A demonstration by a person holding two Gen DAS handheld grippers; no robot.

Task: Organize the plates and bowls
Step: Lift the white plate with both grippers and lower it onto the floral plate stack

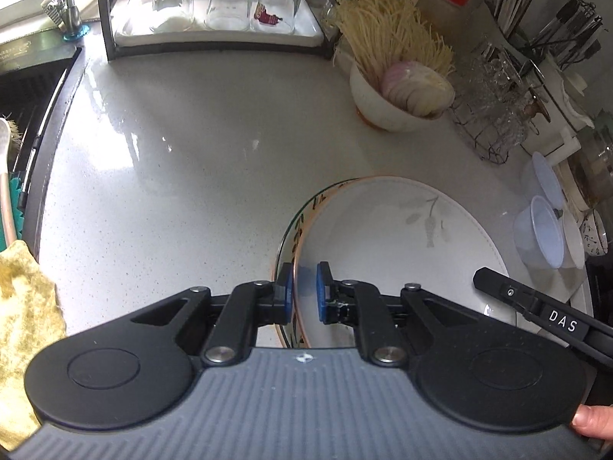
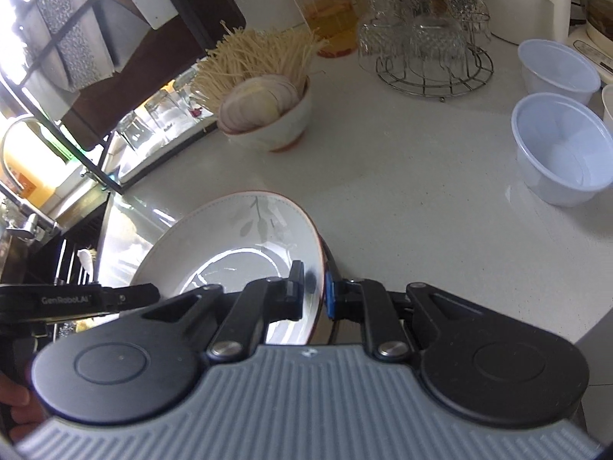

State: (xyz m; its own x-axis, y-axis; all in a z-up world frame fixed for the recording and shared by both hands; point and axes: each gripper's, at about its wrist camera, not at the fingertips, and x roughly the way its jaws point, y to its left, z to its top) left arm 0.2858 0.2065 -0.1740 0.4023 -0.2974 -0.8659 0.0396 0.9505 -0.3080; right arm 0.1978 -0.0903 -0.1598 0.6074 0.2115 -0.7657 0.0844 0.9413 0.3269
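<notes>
My left gripper (image 1: 305, 292) is nearly closed, its blue pads (image 1: 323, 293) pinching the near rim of the plate (image 1: 383, 230); the pad on the outside seems to sit between that rim and a patterned dish (image 1: 291, 230) beneath, though only a sliver of that lower dish shows, so I cannot say whether it is a bowl or a second plate. My right gripper (image 2: 313, 291) is likewise almost shut, clamped on the plate's opposite edge, and its housing hides the lower part of the plate from that camera. The plate sits tilted over the pale countertop (image 1: 191, 176); I cannot tell if it touches it. Farther off stands a white bowl (image 2: 276, 122) of sliced onion and noodle strands. To the right are two clear plastic tubs (image 2: 559, 153), one cut off at the frame edge in the left view. Upturned glasses (image 1: 230, 0) blur together on the rack behind.
</notes>
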